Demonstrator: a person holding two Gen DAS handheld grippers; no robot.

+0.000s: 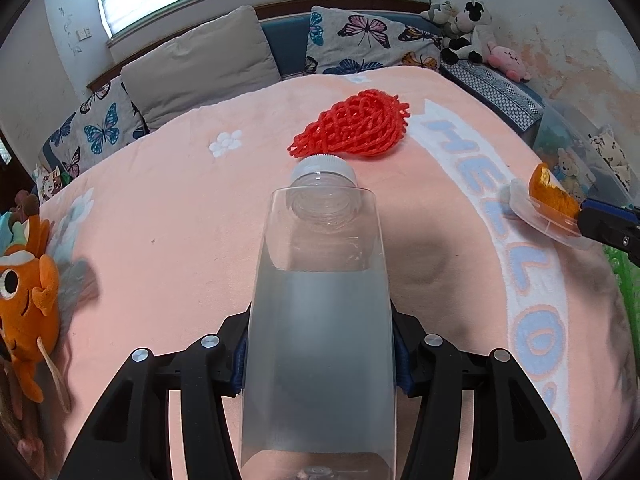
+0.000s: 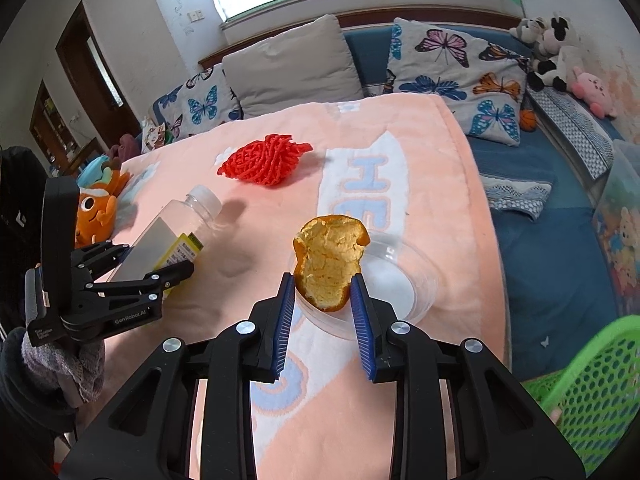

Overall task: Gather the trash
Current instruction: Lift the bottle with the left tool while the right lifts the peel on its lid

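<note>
My left gripper point(image 1: 320, 364) is shut on a clear plastic bottle point(image 1: 320, 320) with a white cap, held above the pink blanket; both also show in the right wrist view point(image 2: 160, 256), the bottle point(image 2: 180, 224) at the left. My right gripper point(image 2: 323, 296) is shut on an orange peel point(image 2: 328, 264) over a clear plastic lid point(image 2: 400, 288) that lies on the blanket. In the left wrist view the peel point(image 1: 550, 192) and lid point(image 1: 536, 216) are at the right edge. A red foam fruit net point(image 1: 352, 124) point(image 2: 266, 158) lies farther back on the blanket.
A green mesh basket point(image 2: 592, 384) stands at the lower right, its edge showing in the left wrist view point(image 1: 624, 280). An orange plush toy point(image 1: 28, 292) lies at the left bed edge. Pillows point(image 1: 208, 64) and stuffed animals point(image 1: 468, 32) line the back. A clear storage box point(image 2: 624, 208) stands at right.
</note>
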